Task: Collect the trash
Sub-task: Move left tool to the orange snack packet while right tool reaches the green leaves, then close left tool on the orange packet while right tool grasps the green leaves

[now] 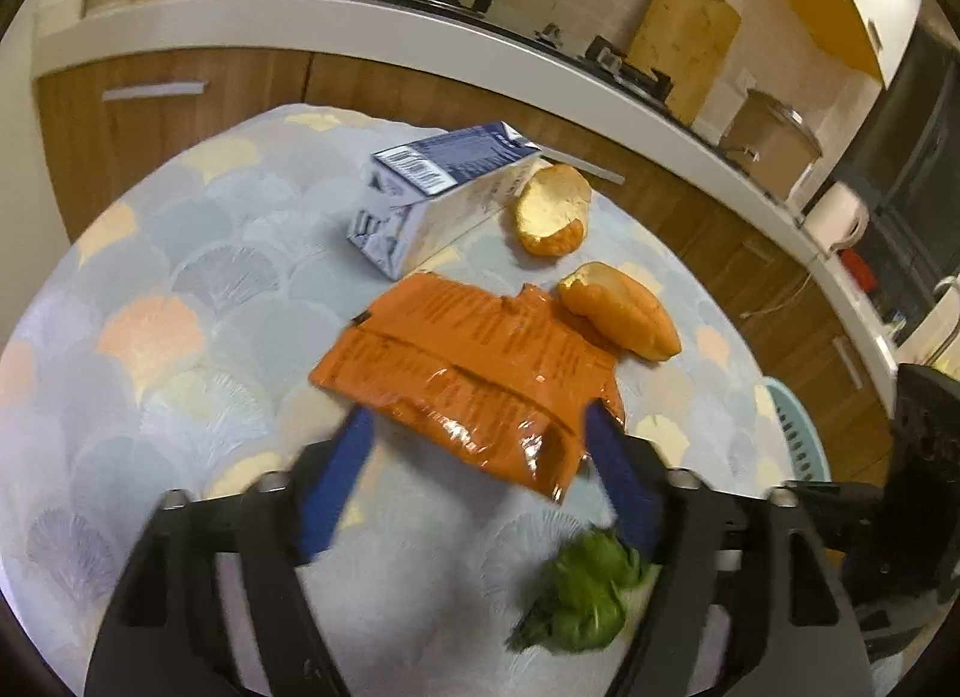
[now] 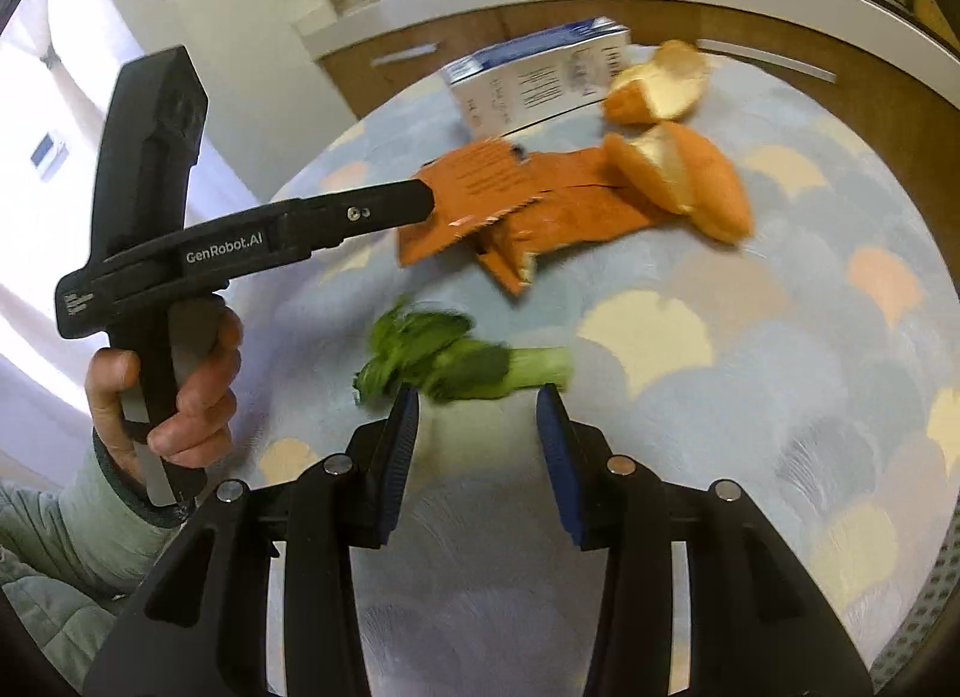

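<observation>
An orange foil wrapper (image 1: 474, 376) lies flat on the round table, also in the right wrist view (image 2: 510, 205). My left gripper (image 1: 477, 427) is open, its blue fingers either side of the wrapper's near edge. A leafy green vegetable (image 2: 462, 364) lies just beyond my open, empty right gripper (image 2: 477, 406); it also shows in the left wrist view (image 1: 579, 595). A white and blue carton (image 1: 432, 199) lies on its side at the back. Two bread pieces (image 1: 552, 211) (image 1: 621, 310) lie to the right of carton and wrapper.
The table (image 1: 180, 307) has a pastel scallop-pattern cloth. A pale basket rim (image 1: 798, 427) shows past the table's right edge. Wooden cabinets and a white counter (image 1: 420, 30) with a stove and pots run behind.
</observation>
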The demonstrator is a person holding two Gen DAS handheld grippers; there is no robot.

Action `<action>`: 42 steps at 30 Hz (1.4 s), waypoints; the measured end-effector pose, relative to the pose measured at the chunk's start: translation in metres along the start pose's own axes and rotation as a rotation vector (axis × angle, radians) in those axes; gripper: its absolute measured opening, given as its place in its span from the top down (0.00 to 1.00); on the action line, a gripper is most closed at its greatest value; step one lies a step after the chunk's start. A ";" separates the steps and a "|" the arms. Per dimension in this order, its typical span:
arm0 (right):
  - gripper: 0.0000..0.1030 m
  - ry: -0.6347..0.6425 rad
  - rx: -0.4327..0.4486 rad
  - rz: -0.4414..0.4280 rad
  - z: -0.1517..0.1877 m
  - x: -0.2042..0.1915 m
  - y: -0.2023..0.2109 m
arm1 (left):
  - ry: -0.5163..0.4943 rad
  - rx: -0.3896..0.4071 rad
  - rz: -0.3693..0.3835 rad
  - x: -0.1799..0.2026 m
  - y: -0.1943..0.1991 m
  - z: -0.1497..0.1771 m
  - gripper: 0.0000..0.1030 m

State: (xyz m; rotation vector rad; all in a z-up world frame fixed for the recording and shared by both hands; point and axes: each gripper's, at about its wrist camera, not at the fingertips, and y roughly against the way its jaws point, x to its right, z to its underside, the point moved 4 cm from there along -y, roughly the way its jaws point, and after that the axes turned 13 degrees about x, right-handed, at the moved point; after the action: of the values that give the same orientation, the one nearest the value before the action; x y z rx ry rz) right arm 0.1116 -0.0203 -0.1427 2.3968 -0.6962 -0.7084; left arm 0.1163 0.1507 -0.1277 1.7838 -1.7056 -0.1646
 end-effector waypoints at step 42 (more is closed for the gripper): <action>0.42 -0.139 0.151 0.095 0.004 0.037 0.001 | -0.115 -0.072 -0.119 0.042 -0.050 -0.014 0.79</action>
State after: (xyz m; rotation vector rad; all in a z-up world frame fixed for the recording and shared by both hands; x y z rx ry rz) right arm 0.1356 -0.0448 -0.1572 2.4476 -0.9447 -0.8142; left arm 0.1719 0.1135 -0.1289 1.8540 -1.6505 -0.3827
